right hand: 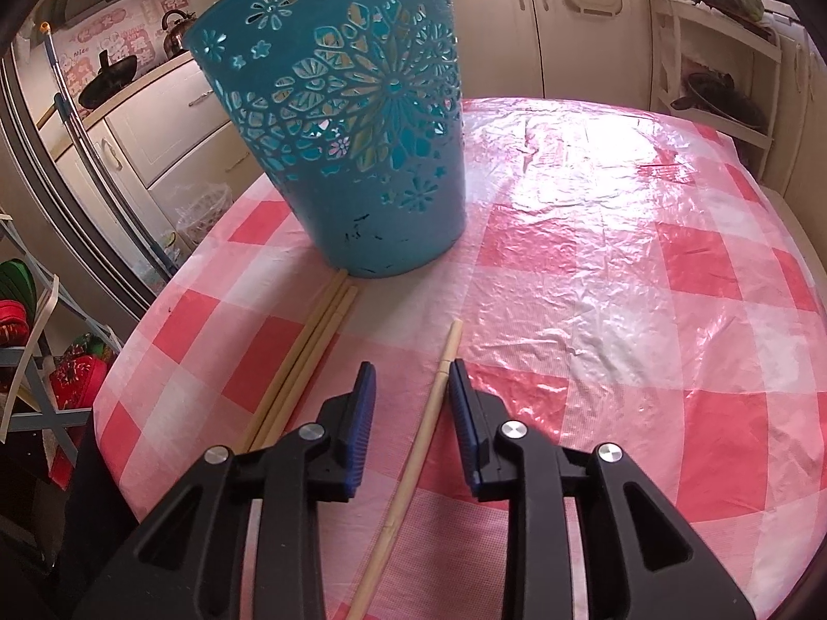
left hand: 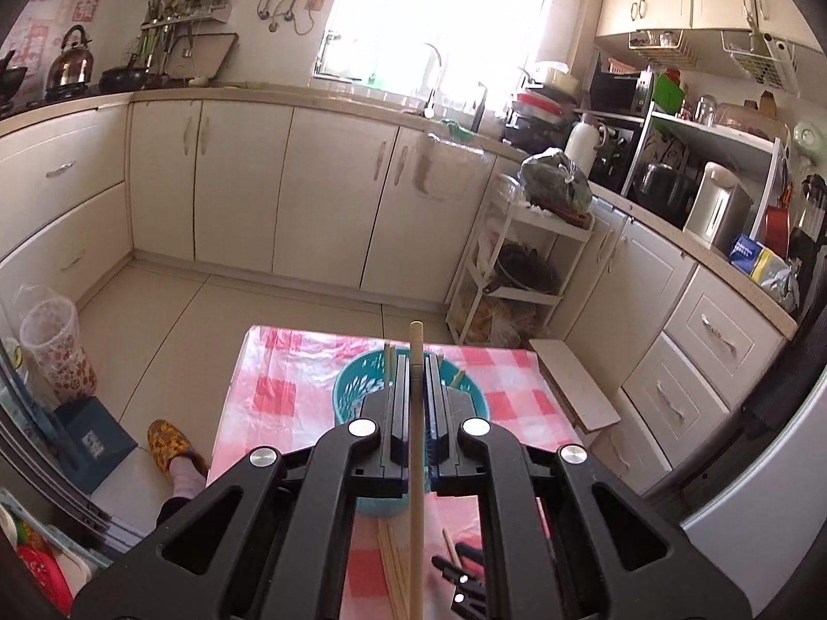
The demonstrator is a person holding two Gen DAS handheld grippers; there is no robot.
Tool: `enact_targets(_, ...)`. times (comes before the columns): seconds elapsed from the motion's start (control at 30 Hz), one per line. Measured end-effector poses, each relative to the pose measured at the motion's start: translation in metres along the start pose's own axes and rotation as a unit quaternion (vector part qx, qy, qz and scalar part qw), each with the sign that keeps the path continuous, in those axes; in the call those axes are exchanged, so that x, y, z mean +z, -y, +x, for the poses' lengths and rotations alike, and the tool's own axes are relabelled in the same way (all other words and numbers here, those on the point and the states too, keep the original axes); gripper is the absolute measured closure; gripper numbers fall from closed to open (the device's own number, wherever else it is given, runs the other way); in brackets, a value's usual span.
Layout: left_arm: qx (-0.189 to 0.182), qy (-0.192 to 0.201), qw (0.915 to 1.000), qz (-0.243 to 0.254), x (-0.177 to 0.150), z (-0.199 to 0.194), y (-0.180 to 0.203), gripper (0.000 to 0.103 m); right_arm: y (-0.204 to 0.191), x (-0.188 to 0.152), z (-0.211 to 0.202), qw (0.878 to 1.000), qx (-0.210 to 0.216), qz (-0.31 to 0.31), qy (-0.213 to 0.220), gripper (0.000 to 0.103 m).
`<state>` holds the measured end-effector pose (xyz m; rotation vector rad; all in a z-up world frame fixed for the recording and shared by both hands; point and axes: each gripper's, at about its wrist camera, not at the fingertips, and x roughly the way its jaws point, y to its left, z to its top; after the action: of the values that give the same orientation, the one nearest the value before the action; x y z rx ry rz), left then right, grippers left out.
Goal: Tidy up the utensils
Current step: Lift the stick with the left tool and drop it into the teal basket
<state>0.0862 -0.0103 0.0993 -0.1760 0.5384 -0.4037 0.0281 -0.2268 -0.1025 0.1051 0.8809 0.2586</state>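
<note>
My left gripper (left hand: 417, 361) is shut on a single wooden chopstick (left hand: 416, 491), which sticks out past the fingertips. It hangs high above the teal cut-out basket (left hand: 356, 382). Two chopstick ends (left hand: 386, 367) poke up from that basket. On the table my right gripper (right hand: 411, 367) stands open, low over the pink checked cloth (right hand: 620, 258). One loose chopstick (right hand: 434, 403) lies flat between its blue pads, close to the right pad, and is not squeezed. A bundle of three chopsticks (right hand: 310, 351) lies to the left, its ends at the foot of the teal basket (right hand: 351, 129).
A white shelf rack (left hand: 517, 268) and a pale wooden board (left hand: 573, 382) stand just beyond the table's far right corner. A person's foot in a patterned slipper (left hand: 170, 444) is on the floor to the left. Kitchen cabinets (left hand: 331, 191) line the walls.
</note>
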Motion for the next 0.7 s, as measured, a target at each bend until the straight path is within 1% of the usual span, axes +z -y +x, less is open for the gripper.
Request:
enact_targets(0.2,0.001,0.077,0.9970,-0.006,0.043,0.013,0.010,0.098,0.005,0.000,-0.002,1.000,0.012,0.009,0.001,0.074)
enact_targets(0.33,0.019,0.115,0.9931,-0.016,0.060,0.036,0.009,0.098,0.009,0.001,-0.003,1.000,0.019,0.016,0.001,0.074)
enact_targets(0.4,0.037,0.132,0.9905,-0.017,0.065,0.052,0.008,0.098,0.011,0.001,-0.003,1.000,0.023,0.018,0.001,0.073)
enact_targets(0.53,0.060,0.131,0.9893,-0.024,0.065,0.091,0.002,0.098,0.015,0.001,-0.003,0.999,0.031,0.024,0.000,0.073)
enact_targets(0.7,0.071,0.103,0.9918,-0.024,0.053,0.128,-0.003,0.098,0.014,0.001,-0.003,0.999,0.035,0.026,0.000,0.073)
